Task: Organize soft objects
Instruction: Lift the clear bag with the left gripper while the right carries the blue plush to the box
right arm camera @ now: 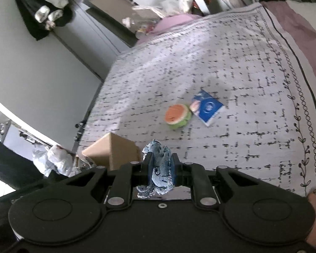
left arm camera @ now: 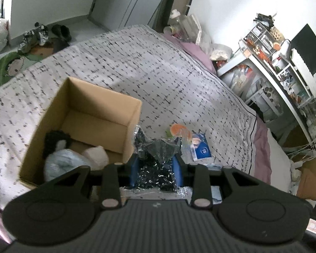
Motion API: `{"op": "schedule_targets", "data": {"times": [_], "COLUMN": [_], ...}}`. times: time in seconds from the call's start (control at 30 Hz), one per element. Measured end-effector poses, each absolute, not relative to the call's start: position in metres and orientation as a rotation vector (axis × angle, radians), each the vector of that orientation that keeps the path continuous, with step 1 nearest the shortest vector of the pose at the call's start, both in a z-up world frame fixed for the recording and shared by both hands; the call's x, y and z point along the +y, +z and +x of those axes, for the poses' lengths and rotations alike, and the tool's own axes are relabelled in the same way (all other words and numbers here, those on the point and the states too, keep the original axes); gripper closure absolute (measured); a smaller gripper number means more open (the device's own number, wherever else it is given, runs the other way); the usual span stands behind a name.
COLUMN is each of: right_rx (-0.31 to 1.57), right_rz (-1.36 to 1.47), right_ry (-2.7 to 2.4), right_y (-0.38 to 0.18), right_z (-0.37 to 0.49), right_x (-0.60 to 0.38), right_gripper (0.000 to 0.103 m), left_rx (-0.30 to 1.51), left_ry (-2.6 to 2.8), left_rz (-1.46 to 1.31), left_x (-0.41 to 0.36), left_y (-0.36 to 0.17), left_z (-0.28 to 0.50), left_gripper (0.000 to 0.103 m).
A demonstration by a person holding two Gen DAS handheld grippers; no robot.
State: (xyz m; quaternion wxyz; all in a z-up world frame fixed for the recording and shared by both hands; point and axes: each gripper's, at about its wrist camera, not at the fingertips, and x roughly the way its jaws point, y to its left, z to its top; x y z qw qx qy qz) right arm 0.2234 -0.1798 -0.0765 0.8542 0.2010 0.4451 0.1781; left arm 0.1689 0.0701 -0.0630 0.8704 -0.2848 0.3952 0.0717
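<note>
Carrying two soft items at once, so the step is getting both into the box (left arm camera: 107,107) cleanly. Left gripper (left arm camera: 157,164) is clamped on a crinkly clear bag (left arm camera: 155,168) of dark speckled stuff, held just right of the box wall. Right gripper (right arm camera: 161,169) is pinching a light-blue knit (right arm camera: 160,164), with the box corner (right arm camera: 111,149) low to its left. The box already holds a black-and-white plush (left arm camera: 56,141), a pale bundle (left arm camera: 63,162) and a cream piece (left arm camera: 95,155). I'd take the bag over the wall first, aim at the bare floor at the far end, and let go low so the slippery film doesn't slide out. Then the knit; watch its loose fringe snagging on the rim. Still out on the quilt (right arm camera: 242,84): melon plush (right arm camera: 177,116) touching a blue packet (right arm camera: 207,107).
</note>
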Motion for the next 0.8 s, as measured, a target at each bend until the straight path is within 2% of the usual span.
{"op": "schedule_targets", "data": {"times": [0.5, 0.8], "right_rx": [0.864, 0.88], "right_rz": [0.361, 0.302], "right_ry": [0.477, 0.503], "right_y": [-0.044, -0.057], "right_z": [0.199, 0.196], "right_x": [-0.131, -0.093], "right_gripper": [0.086, 0.086], "left_rx": [0.785, 0.787], "left_ry": [0.178, 0.186], "left_rz": [-0.599, -0.627], "left_x": [0.119, 0.151], "left_y": [-0.053, -0.065], "left_z": [0.144, 0.145], "left_gripper": [0.069, 0.069]}}
